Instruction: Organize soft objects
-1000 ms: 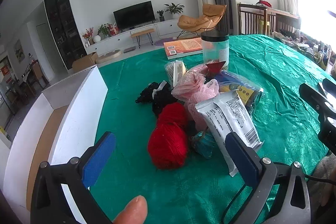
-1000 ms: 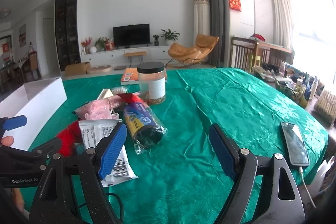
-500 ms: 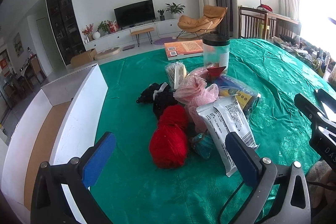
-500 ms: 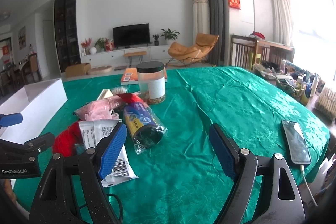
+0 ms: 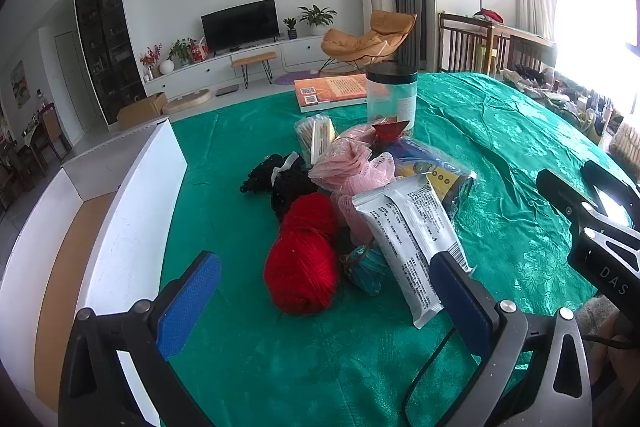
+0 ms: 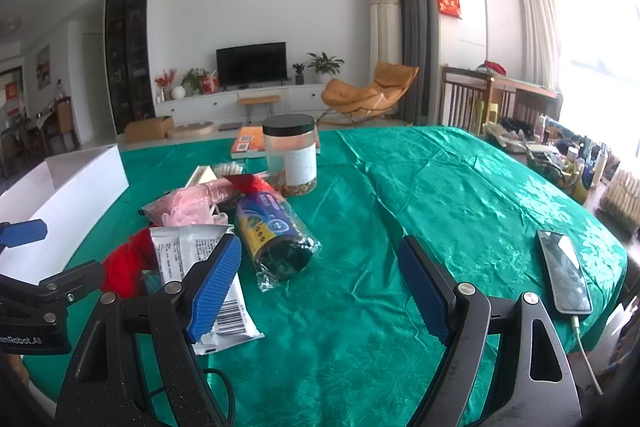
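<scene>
On the tabletop: a heap of mixed goods lies near the left edge of the green patterned tablecloth, just beside the open white cardboard box; judged, the box stands there to receive the soft things.
Soft things, counted: two red yarn balls touching each other at the near side of the heap; one small teal yarn bundle tucked under the packets; one black lace fabric piece; one pink mesh bath sponge.
Other goods, counted: two silver-white foil packets leaning on the heap; one blue and yellow roll in clear wrap; one clear plastic jar with a black lid, upright behind the heap; one pack of cotton swabs; one orange book at the far edge; one black smartphone on a cable near the right edge.
Left gripper: jaws spread wide, nothing between them, aimed at the near red yarn ball, probably the first pick.
Right gripper: jaws wide apart and empty, over bare cloth right of the heap, apparently waiting.
Why heaped: judged, the sorting has not yet started.
</scene>
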Tool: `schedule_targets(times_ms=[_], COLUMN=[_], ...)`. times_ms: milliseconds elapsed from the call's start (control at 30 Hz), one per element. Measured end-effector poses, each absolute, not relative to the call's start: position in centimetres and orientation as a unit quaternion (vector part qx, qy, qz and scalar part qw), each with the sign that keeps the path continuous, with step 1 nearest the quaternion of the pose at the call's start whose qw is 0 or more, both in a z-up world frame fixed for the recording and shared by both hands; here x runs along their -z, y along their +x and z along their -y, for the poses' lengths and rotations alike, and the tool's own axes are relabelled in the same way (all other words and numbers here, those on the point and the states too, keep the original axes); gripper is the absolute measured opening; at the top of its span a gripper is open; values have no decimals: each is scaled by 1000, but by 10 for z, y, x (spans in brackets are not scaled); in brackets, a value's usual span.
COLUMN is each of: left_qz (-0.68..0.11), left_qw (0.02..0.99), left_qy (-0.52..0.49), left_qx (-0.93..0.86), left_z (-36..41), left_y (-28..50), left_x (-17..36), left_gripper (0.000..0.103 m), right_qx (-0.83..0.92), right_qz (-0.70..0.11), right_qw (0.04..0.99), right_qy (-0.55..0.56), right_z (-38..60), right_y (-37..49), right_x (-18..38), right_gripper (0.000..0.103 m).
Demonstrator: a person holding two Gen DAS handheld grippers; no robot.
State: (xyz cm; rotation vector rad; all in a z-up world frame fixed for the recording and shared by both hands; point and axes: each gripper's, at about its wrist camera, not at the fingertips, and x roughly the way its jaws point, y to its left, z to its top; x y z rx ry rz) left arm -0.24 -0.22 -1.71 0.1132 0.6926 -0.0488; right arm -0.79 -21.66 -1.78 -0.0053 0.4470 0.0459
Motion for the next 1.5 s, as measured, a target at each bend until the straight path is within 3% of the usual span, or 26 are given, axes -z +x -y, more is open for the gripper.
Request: schedule_targets(times_ms=[1500], left_qz=[-343], left_qw=[937], left_qy=[64], left_qx=[12], left_z=[-4], left_y=[-5], left_x=[28], left_gripper=[103], right_qx=[-35], right_qz=[-230], right_qw=[972], right_qy=[-8], right_z=[211], right_y=[-4], right_x=[23], right_gripper=[83])
